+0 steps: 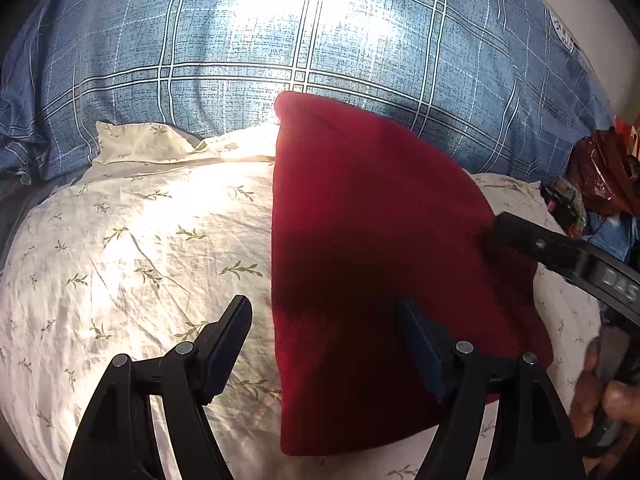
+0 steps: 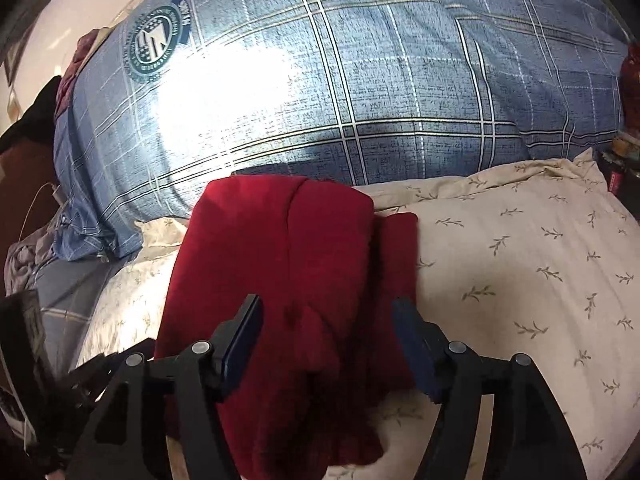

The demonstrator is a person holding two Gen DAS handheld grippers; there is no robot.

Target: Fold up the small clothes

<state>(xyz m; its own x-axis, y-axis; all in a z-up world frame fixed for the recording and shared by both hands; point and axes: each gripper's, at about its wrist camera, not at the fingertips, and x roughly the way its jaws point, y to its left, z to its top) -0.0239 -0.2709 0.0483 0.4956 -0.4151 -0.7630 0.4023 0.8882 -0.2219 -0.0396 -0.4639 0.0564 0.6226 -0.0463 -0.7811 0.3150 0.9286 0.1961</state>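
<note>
Since the red garment point(image 2: 288, 280), lying folded on the floral pillow point(image 2: 520, 272), looks soft, light and limp, both grippers' parted, empty fingers point(image 2: 244, 344) should pinch its thick six-o'clock edge.

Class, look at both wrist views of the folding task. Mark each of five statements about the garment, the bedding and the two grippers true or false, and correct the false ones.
1. The dark red knitted garment lies on a cream pillow printed with small leaf sprigs. True.
2. The left gripper is clamped shut on the garment. False: its jaws stand apart, one beside the garment's straight edge, one over it.
3. A blue checked pillow lies behind the garment. True.
4. The right gripper has its jaws open, with garment cloth showing between them. True.
5. The garment is spread out in a single flat layer. False: the right wrist view shows one layer folded over another.
</note>
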